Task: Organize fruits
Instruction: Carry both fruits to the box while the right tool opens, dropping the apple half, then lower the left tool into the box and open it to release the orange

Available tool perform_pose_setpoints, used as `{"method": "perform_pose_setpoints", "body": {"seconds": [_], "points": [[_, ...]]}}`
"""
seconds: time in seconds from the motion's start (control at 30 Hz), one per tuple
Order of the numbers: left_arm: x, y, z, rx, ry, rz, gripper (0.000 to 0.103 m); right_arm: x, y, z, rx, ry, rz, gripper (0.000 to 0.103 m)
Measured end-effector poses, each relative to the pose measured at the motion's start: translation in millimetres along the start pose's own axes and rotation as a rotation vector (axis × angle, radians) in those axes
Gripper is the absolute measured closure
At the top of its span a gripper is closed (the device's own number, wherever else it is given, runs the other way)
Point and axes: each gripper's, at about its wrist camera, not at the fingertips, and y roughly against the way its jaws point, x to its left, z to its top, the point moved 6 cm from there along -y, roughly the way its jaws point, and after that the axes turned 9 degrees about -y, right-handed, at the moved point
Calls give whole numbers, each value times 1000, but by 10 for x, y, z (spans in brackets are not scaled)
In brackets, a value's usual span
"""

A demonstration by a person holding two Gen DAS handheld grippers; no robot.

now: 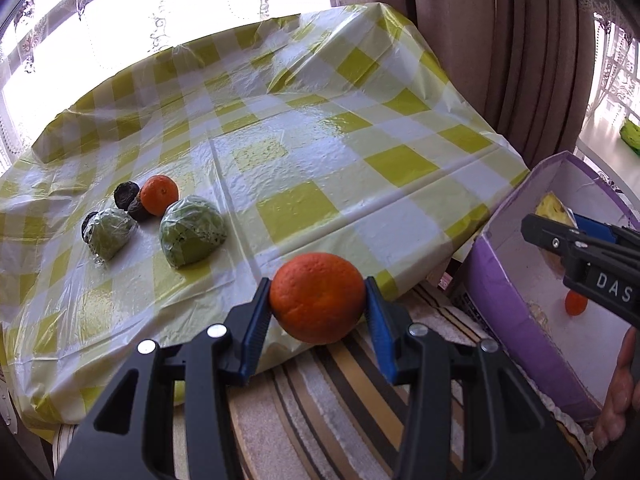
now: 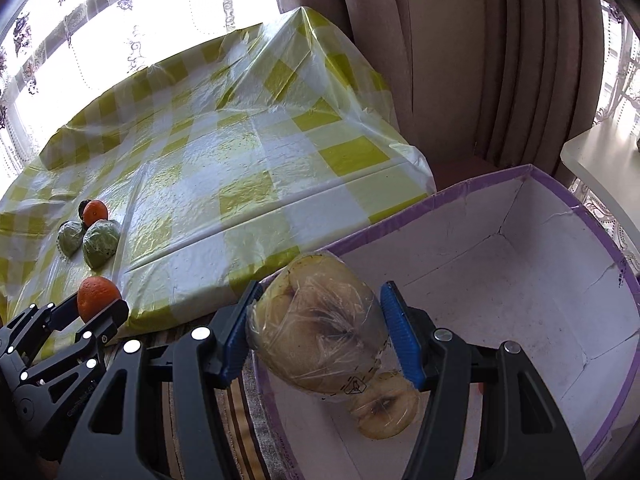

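My left gripper point(image 1: 318, 304) is shut on an orange point(image 1: 316, 302), held over the table's near edge; it also shows in the right wrist view as the orange point(image 2: 98, 298). My right gripper point(image 2: 320, 324) is shut on a plastic-wrapped yellow apple half point(image 2: 316, 324) above the near rim of the purple box point(image 2: 560, 184). Another wrapped yellow apple half point(image 2: 384, 408) lies on the box floor. On the checked tablecloth point(image 1: 300, 168) stay an orange point(image 1: 159, 195), two wrapped green halves point(image 1: 192, 230) point(image 1: 110, 232) and dark fruits point(image 1: 125, 195).
The purple box point(image 1: 508, 312) stands right of the table on a striped rug point(image 1: 320, 400), with a small orange fruit point(image 1: 576, 303) inside. Brown curtains point(image 1: 520, 40) hang behind. A person's hand point(image 1: 618, 392) shows at the right edge. A white ledge point(image 2: 600, 160) lies beyond the box.
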Motion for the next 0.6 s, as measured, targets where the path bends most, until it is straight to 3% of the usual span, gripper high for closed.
{"method": "perform_pose_setpoints", "body": {"seconds": [0.1,0.6], "points": [[-143,-23,54,-4,-22,-30,57,-168,31,41,-9,-19,-19,50],[-956,-83,336,-49,-160,-191,57,-884,56,145,-3,-95,-150,53]]}}
